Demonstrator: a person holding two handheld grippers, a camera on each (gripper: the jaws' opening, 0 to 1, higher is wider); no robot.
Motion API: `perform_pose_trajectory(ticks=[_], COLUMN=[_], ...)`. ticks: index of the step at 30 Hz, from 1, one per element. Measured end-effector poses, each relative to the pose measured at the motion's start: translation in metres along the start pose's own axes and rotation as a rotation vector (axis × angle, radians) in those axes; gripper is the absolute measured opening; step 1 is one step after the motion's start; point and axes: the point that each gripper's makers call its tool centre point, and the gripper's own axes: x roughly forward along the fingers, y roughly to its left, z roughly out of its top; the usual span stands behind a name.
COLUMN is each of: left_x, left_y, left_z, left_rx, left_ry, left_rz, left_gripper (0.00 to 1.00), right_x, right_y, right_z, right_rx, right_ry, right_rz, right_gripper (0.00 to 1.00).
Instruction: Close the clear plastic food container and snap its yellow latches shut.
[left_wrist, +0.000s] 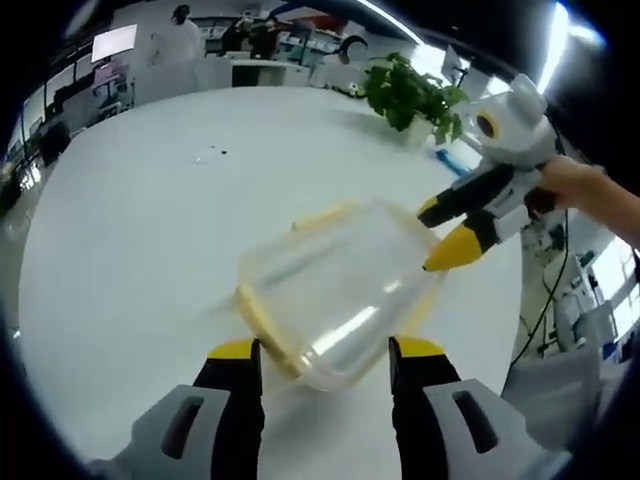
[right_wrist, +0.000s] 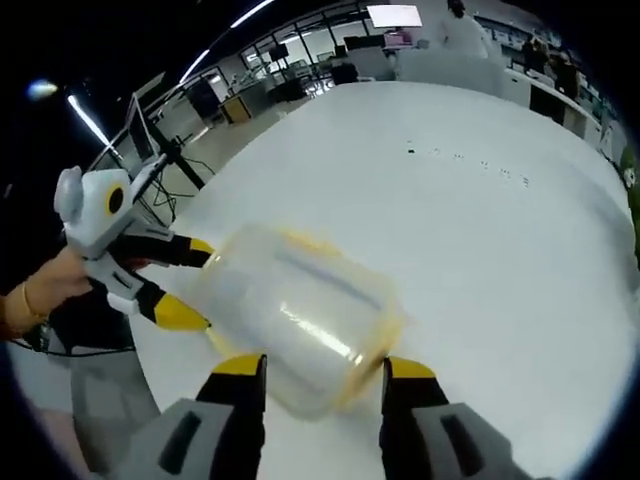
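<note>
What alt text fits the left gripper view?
A clear plastic container with yellow trim sits on a white table, just beyond the open left gripper. The right gripper reaches in from the right, its yellow tips at the container's far edge; a potted plant stands behind.

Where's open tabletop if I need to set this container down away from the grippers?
Bare white table stretches beyond the container toward the potted plant and far edge. It is crowded at the near edge, where left gripper and right gripper flank the container.
</note>
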Motion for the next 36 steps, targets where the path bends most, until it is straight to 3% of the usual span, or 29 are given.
perform_pose_trajectory(ticks=[10, 12, 13, 14, 21, 22, 23, 24, 25, 26, 32, 36], left_x=[-0.008, -0.008, -0.007, -0.004, -0.005, -0.005, -0.007, -0.008, -0.008, -0.009, -0.007, -0.008], left_y=[0.027, 0.027, 0.019, 0.021, 0.026, 0.026, 0.024, 0.025, 0.025, 0.026, 0.027, 0.029], left_z=[0.001, 0.002, -0.005, 0.0, 0.001, 0.002, 0.001, 0.001, 0.001, 0.001, 0.001, 0.0], left_rx=[-0.017, -0.01, -0.002, 0.007, 0.008, 0.009, 0.003, 0.008, 0.011, 0.005, 0.012, -0.006], left_ry=[0.041, 0.055, 0.103, 0.085, 0.119, 0.118, 0.125, 0.126, 0.125, 0.121, 0.128, 0.098], left_rz=[0.002, -0.002, -0.052, -0.028, -0.03, -0.027, -0.023, -0.023, -0.022, -0.019, -0.01, 0.007], left_gripper=[0.49, 0.48, 0.47, 0.47, 0.47, 0.47, 0.46, 0.46, 0.46, 0.46, 0.46, 0.47], right_x=[0.017, 0.017, 0.017, 0.018, 0.017, 0.017, 0.018, 0.013, 0.016, 0.014, 0.017, 0.019], right_y=[0.01, 0.01, 0.01, 0.01, 0.01, 0.01, 0.009, 0.012, 0.01, 0.009, 0.01, 0.007], right_z=[0.02, 0.021, 0.02, 0.022, 0.02, 0.021, 0.025, 0.018, 0.023, 0.018, 0.021, 0.024], right_rx=[-0.013, -0.009, -0.014, -0.007, 0.012, 0.019, 0.151, 0.167, 0.139, 0.097, 0.081, 0.054], right_ry=[0.017, 0.033, 0.047, 0.045, 0.055, 0.061, 0.043, 0.071, 0.027, 0.035, 0.021, -0.011], right_rz=[0.014, 0.015, 0.022, 0.018, 0.034, 0.037, 0.015, 0.095, 0.098, 0.085, 0.078, 0.082], right_gripper=[0.43, 0.43, 0.43, 0.42, 0.41, 0.41, 0.39, 0.39, 0.39, 0.39, 0.41, 0.41])
